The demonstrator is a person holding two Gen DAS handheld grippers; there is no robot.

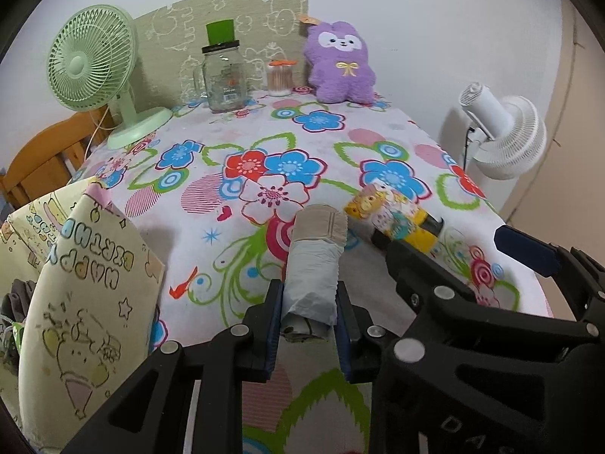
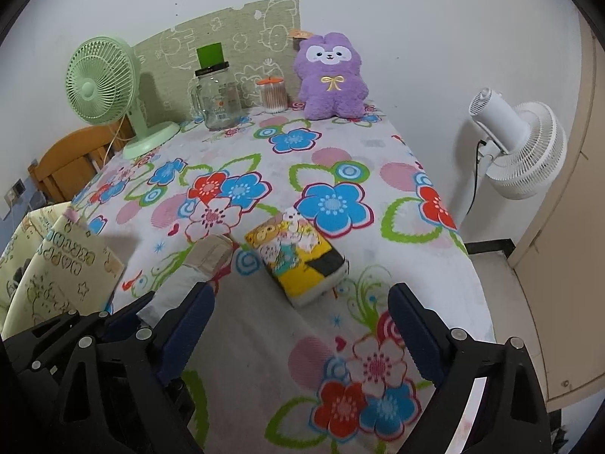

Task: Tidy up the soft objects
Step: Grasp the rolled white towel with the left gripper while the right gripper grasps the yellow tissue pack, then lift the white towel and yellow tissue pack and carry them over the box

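Note:
My left gripper (image 1: pixel 308 295) is shut on a rolled pale grey bundle (image 1: pixel 315 261) with a beige band at its far end, held just above the flowered tablecloth (image 1: pixel 264 143). To its right lies a yellow cartoon-print tissue pack (image 2: pixel 298 261). My right gripper (image 2: pixel 302 310) stands open just short of the pack, one finger on either side and neither touching it. A cream "Happy Birthday" gift bag (image 1: pixel 87 283) stands open at the table's left edge, with dark items inside. A purple plush animal (image 2: pixel 331 75) sits upright against the back wall.
At the back of the table stand a green desk fan (image 1: pixel 94 64), a glass jar (image 1: pixel 225 79) and a cotton swab tub (image 1: pixel 280 79). A white pedestal fan (image 2: pixel 518 143) stands off the table's right edge. A wooden chair (image 1: pixel 45 159) is at the left.

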